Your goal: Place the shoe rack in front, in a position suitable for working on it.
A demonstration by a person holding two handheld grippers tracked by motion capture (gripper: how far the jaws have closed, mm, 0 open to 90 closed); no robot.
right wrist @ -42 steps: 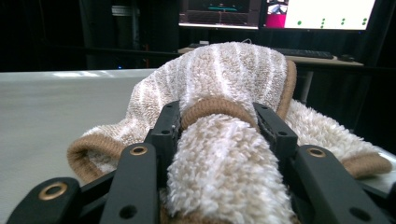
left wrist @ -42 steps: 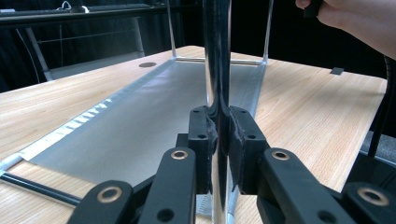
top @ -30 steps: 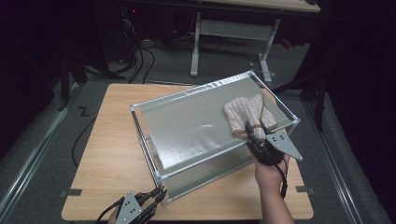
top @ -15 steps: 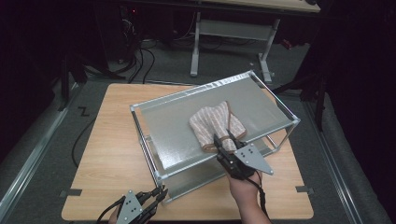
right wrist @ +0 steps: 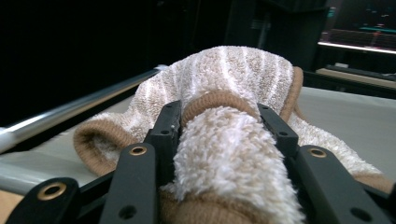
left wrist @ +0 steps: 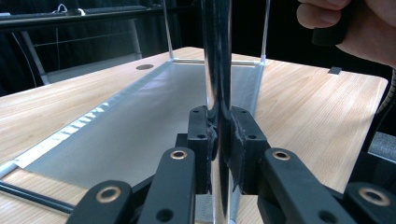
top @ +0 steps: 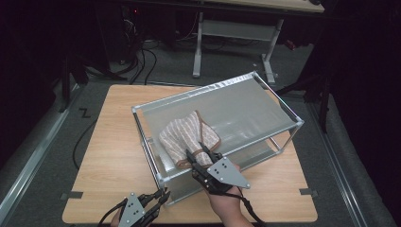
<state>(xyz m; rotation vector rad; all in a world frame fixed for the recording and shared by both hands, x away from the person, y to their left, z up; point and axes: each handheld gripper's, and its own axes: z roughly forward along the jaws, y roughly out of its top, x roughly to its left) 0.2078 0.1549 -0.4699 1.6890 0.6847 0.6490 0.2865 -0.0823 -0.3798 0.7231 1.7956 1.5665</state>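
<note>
A brown-and-white striped towel (top: pixel 187 135) lies bunched on the grey top sheet (top: pixel 246 109) of a metal frame rack (top: pixel 213 90), near its front left. My right gripper (top: pixel 196 151) is shut on the towel's near edge; in the right gripper view the fluffy towel (right wrist: pixel 233 74) is pinched between the jaws of that gripper (right wrist: pixel 219 112). My left gripper (top: pixel 161 195) is at the rack's near left corner. In the left gripper view its jaws (left wrist: pixel 223 135) are shut on the shiny upright post (left wrist: pixel 217 70).
The rack stands on a wooden table (top: pixel 113 142) with bare wood to its left and along the near edge. The hand on the right gripper (left wrist: pixel 355 23) is at the upper right of the left gripper view. A desk frame (top: pixel 196 47) and floor cables (top: pixel 142 56) lie beyond.
My right gripper has dragged the towel leftward over the top sheet, from the right end to the front left part. The left gripper has stayed at the corner post.
</note>
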